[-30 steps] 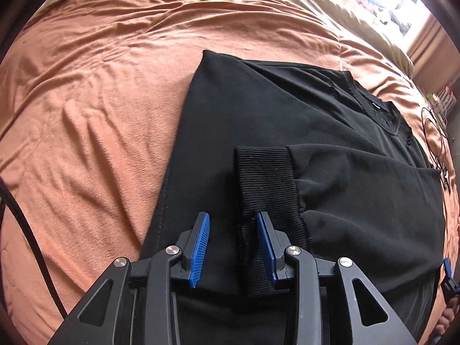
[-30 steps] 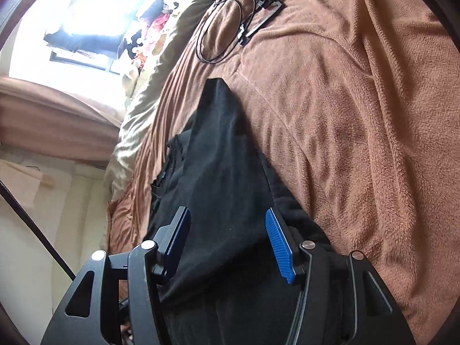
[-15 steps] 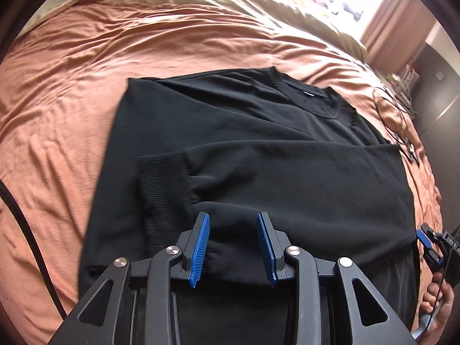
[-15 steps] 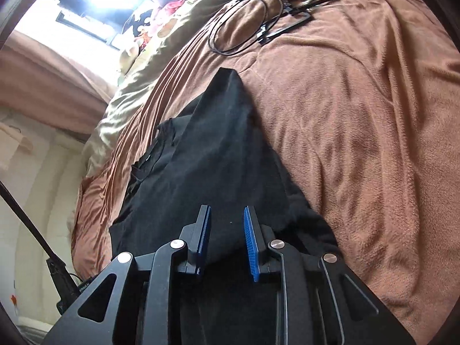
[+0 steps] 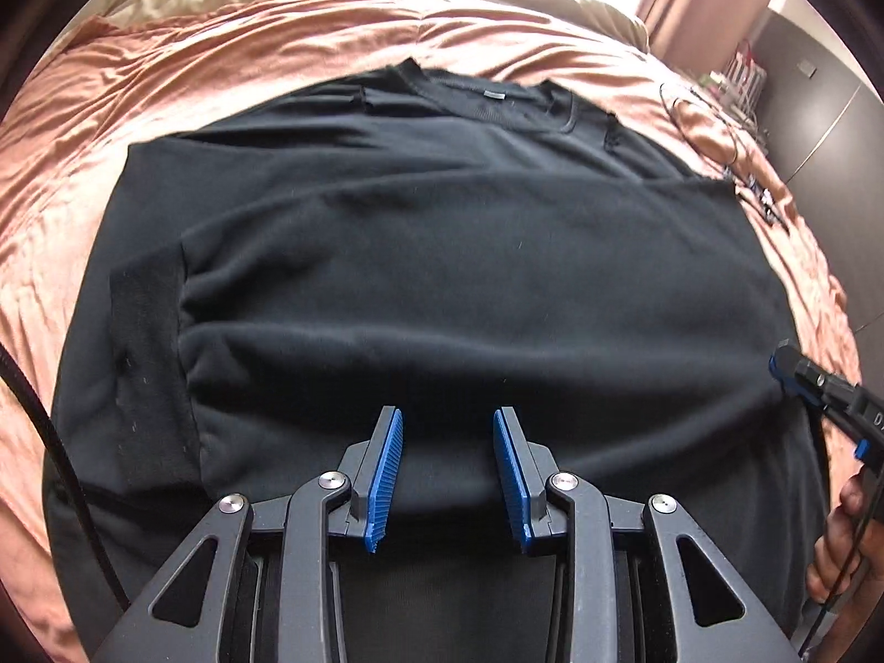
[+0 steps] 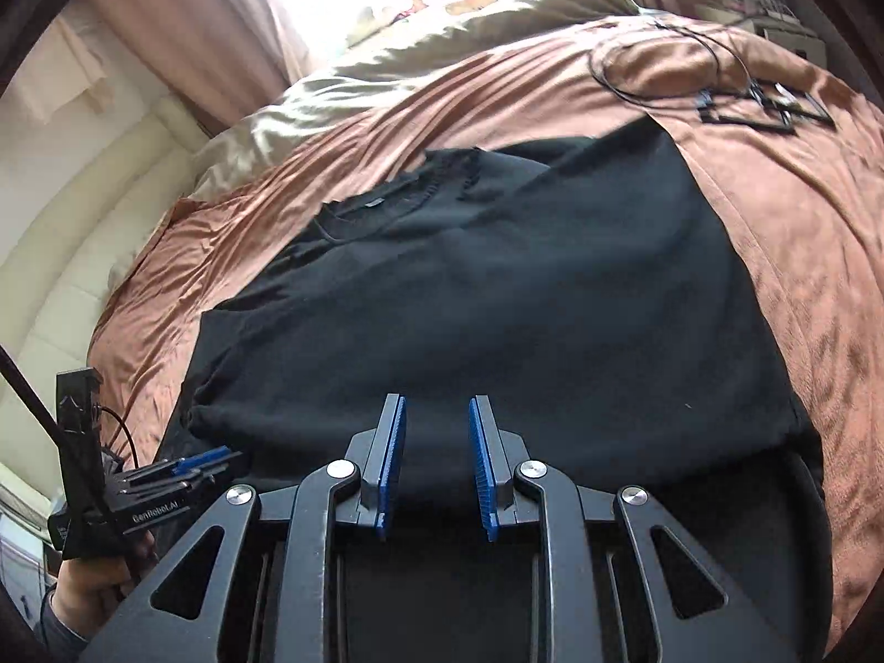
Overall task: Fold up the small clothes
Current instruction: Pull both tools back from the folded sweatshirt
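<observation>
The black sweatshirt lies flat on the bed, sleeves folded across its chest, collar away from both claws and its hem edge nearest them. The left claw and right claw hover over that near edge side by side — jaws partly parted, nothing between them — so I judge the fold will run from the hem toward the collar.

Garment: a black sweatshirt, long-sleeved, spread flat on the bed.
Neck: ribbed round collar at the far edge, a small grey label inside it.
Sleeve: one sleeve folded straight across the chest, lying level from side to side.
Cuff: ribbed cuff ends just inside the left edge in the left wrist view.
Hem: nearest edge, under the cameras, in shadow.
</observation>
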A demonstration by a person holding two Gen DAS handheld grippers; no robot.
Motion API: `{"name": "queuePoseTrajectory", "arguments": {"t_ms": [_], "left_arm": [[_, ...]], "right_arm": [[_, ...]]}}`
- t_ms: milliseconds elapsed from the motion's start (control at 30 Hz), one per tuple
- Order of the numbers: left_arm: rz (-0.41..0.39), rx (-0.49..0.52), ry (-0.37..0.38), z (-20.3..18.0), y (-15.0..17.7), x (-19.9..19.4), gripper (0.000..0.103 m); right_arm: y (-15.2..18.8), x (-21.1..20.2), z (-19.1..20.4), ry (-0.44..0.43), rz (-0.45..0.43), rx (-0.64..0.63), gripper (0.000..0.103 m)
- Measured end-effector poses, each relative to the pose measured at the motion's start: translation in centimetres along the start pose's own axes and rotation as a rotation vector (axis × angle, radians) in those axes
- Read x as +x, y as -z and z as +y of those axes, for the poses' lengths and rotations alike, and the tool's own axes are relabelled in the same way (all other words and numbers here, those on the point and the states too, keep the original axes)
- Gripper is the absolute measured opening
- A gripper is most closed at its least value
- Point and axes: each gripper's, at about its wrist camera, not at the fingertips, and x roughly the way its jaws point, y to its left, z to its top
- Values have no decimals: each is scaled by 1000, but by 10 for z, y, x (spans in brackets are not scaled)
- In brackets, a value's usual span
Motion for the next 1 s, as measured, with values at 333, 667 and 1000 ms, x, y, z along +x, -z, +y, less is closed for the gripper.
{"name": "queuePoseTrajectory", "arguments": {"t_ms": [333,667,1000], "left_arm": [[19,7,-13,7,16,-4,34],[24,-24,12,16,23,-20,31],[-42,-7,32,22,47,-91,31]], "right_arm": [[25,45,33,129,157,-168,19],[26,24,54,160,156,-252,19],[36,-58,65,172,107,-221,22]]}}
